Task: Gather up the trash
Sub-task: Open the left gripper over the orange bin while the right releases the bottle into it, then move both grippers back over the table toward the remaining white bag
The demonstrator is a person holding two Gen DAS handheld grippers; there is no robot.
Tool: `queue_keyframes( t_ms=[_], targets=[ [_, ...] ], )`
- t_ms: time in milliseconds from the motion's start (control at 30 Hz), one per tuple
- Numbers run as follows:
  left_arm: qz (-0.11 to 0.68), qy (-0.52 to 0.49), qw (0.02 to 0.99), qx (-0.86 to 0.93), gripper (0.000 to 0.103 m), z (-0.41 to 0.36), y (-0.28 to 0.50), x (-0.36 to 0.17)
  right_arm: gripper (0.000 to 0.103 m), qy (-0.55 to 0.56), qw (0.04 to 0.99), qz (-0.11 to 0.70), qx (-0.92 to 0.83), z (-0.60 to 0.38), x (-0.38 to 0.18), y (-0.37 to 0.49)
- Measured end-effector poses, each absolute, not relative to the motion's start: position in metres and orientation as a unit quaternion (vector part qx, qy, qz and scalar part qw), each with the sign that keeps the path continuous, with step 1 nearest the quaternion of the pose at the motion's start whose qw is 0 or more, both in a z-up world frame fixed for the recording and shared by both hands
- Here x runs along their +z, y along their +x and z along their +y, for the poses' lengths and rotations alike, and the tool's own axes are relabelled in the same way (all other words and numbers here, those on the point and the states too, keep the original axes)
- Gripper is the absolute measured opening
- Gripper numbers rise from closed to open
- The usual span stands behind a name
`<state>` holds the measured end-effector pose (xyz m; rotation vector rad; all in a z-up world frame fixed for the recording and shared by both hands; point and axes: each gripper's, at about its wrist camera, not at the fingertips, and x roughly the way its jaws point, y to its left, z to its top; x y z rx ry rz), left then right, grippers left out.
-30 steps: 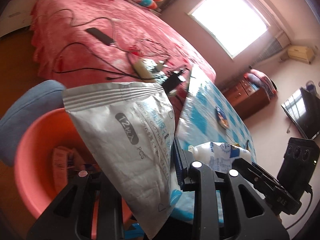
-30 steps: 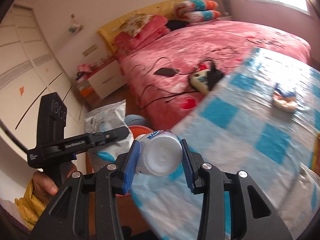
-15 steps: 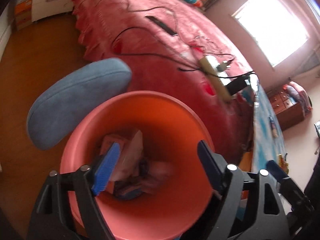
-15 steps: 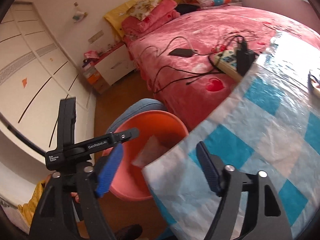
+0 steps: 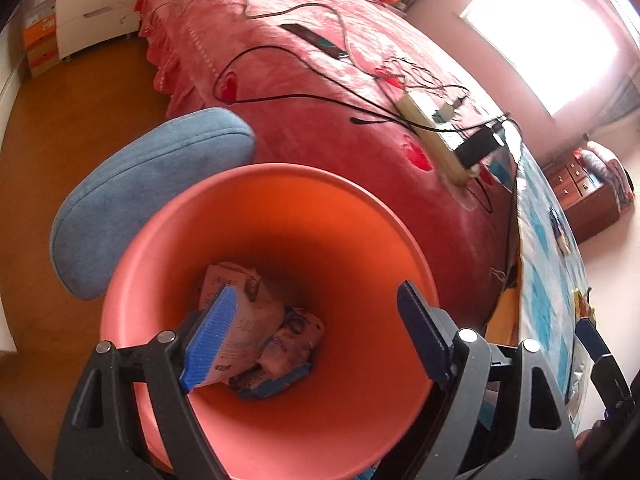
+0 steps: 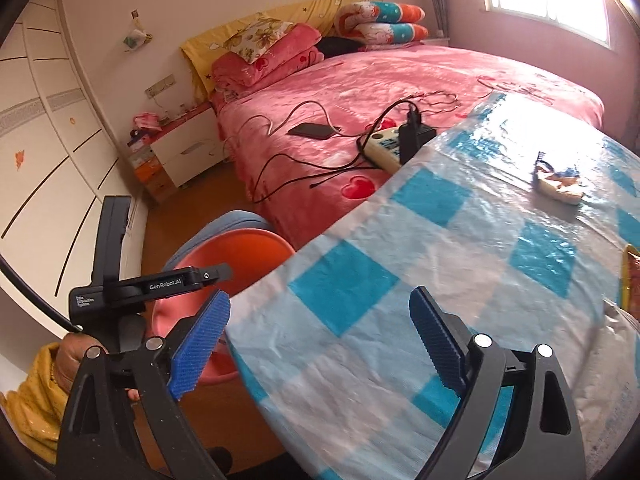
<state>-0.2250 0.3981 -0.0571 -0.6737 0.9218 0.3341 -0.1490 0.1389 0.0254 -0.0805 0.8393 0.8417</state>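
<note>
An orange bin (image 5: 340, 216) stands on the floor by the table; it shows in the right wrist view (image 6: 240, 248) too. Several wrappers and packets (image 5: 256, 336) lie at its bottom. My left gripper (image 5: 316, 336) is open and empty, held right over the bin's mouth. My right gripper (image 6: 320, 344) is open and empty over the near corner of the blue-checked table (image 6: 460, 272). A crumpled wrapper (image 6: 556, 184) lies on the far part of the table. A yellow-red packet (image 6: 632, 280) lies at the table's right edge.
A blue stool cushion (image 5: 148, 184) sits beside the bin. A pink bed (image 6: 400, 92) behind holds a power strip (image 6: 384, 148), a phone (image 6: 312, 130) and cables. A white bedside cabinet (image 6: 188, 156) stands at the back.
Both grippers have opened: the left let go of the grey wipes packet and the right of the white bottle. The left gripper now hangs over the bin; the right has swung over the table.
</note>
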Motion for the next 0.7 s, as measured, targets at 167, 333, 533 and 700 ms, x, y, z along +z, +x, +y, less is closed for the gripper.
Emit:
queue_keyframes(
  t_ms=[167,333,533,700],
  targets=[
    [0.43,-0.294,0.842,0.137,0.083,0.377,-0.216,-0.043,0.09,-0.028,0.834,0.387,0.392,0.124,0.026,-0.151],
    [0.422,-0.27,0.857,0.123,0.083,0.354,-0.21,-0.026,0.09,-0.019,0.842,0.376,0.388,0.11,0.029,-0.151],
    [0.417,-0.252,0.867,0.105,0.083,0.333,-0.204,-0.008,0.092,-0.005,0.85,0.363,0.381,0.091,0.037,-0.151],
    [0.413,-0.236,0.875,0.094,0.083,0.314,-0.199,0.005,0.092,0.007,0.855,0.359,0.375,0.076,0.038,-0.149]
  ],
)
